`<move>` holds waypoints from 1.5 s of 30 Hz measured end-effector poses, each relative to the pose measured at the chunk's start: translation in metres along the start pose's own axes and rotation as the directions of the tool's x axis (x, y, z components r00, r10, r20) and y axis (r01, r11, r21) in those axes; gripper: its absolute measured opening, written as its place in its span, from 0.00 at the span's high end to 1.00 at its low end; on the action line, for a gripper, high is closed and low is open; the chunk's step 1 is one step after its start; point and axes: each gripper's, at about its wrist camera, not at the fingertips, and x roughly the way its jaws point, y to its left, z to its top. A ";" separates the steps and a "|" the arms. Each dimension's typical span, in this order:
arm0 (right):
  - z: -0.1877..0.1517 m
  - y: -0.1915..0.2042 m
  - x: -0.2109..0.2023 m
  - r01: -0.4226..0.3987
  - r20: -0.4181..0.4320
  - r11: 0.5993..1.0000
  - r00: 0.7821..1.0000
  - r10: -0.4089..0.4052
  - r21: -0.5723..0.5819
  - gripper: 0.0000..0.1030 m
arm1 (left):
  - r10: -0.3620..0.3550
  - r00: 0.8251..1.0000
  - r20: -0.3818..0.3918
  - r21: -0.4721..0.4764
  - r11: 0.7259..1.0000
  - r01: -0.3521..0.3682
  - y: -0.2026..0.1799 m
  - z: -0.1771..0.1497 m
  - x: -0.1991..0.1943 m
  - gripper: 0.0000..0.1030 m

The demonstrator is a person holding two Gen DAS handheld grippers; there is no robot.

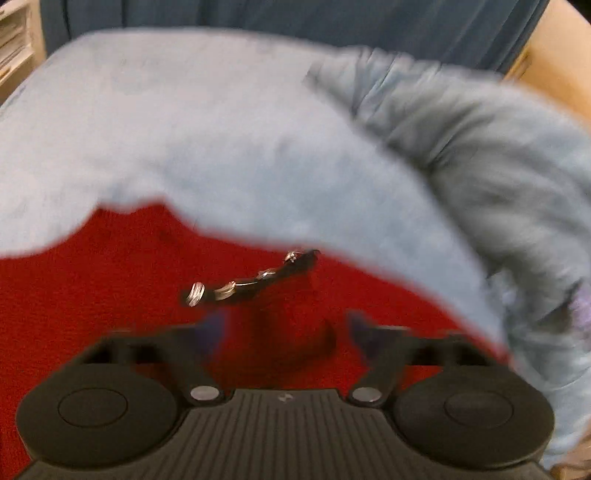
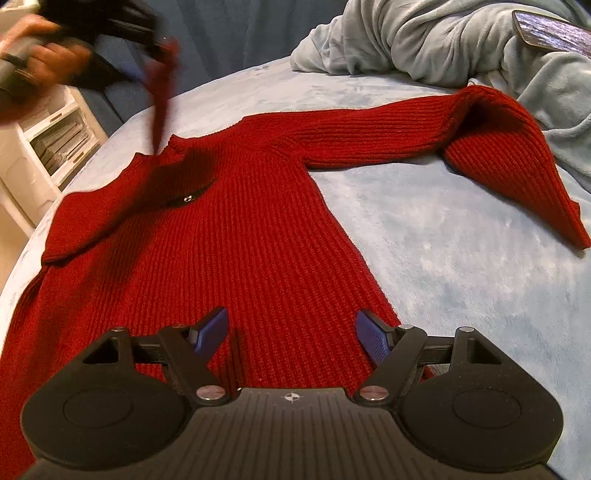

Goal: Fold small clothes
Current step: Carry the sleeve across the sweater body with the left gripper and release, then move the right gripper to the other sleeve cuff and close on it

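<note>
A red knit sweater (image 2: 251, 236) lies flat on a light blue blanket (image 2: 424, 221), its right sleeve (image 2: 480, 129) stretched out and bent back. My right gripper (image 2: 291, 336) is open and empty just above the sweater's lower body. My left gripper (image 2: 159, 44), blurred at the top left of the right wrist view, holds a strip of red knit (image 2: 162, 92) lifted from the neck area. In the left wrist view its fingers (image 1: 214, 328) are blurred and spread over red knit (image 1: 110, 295), near a black strap with metal snaps (image 1: 255, 280).
A bunched grey-blue blanket (image 2: 424, 40) lies at the back right with a dark patterned flat object (image 2: 550, 33) on it. A white shelf unit (image 2: 48, 136) stands beside the bed at the left. A dark blue curtain (image 1: 295, 14) hangs behind.
</note>
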 end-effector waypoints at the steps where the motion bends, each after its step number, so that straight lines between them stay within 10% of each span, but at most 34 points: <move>1: 0.000 0.000 0.000 -0.001 -0.001 1.000 1.000 0.001 -0.002 0.25 | -0.005 1.000 -0.016 0.012 1.000 0.005 0.005 -0.010 0.004 0.12; 5: 0.000 -0.001 0.000 -0.008 -0.002 1.000 1.000 0.008 0.001 0.24 | -0.008 1.000 0.009 -0.010 1.000 0.008 0.051 -0.043 -0.023 0.12; 10: 0.002 -0.002 -0.002 -0.014 0.000 1.000 1.000 0.014 0.027 0.25 | 0.208 0.975 0.073 -0.069 0.977 -0.203 0.144 -0.059 -0.060 0.12; 13: 0.003 -0.005 -0.002 -0.019 0.009 0.998 1.000 0.019 0.060 0.25 | 0.320 0.946 -0.039 -0.105 0.941 -0.323 0.195 -0.073 -0.049 0.12; 16: 0.003 -0.006 -0.004 -0.024 0.033 0.996 0.999 0.021 0.084 0.25 | 0.462 0.877 -0.136 -0.089 0.876 -0.475 0.232 -0.090 -0.031 0.10; 23: 0.012 -0.023 -0.021 -0.014 0.165 0.986 0.986 -0.014 0.166 0.25 | 0.421 0.902 -0.090 -0.190 0.882 -0.431 0.235 -0.099 -0.070 0.02; 32: 0.044 -0.106 -0.057 0.223 0.222 0.894 0.919 -0.326 0.389 0.23 | 0.295 0.955 0.019 -0.210 0.935 -0.285 0.185 -0.171 -0.187 0.01; 35: 0.042 -0.154 -0.066 0.130 0.175 0.787 0.941 -0.289 0.603 0.23 | 0.265 0.964 0.023 -0.249 0.935 -0.251 0.176 -0.196 -0.210 0.01; 40: 0.023 -0.214 -0.066 -0.043 0.172 0.464 0.956 -0.239 0.885 0.23 | 0.237 0.972 -0.003 -0.297 0.927 -0.227 0.165 -0.215 -0.220 0.01; 45: 0.023 -0.252 -0.031 -0.050 0.082 0.185 0.982 -0.169 0.981 0.37 | 0.229 0.973 0.004 -0.292 0.931 -0.218 0.149 -0.214 -0.228 0.01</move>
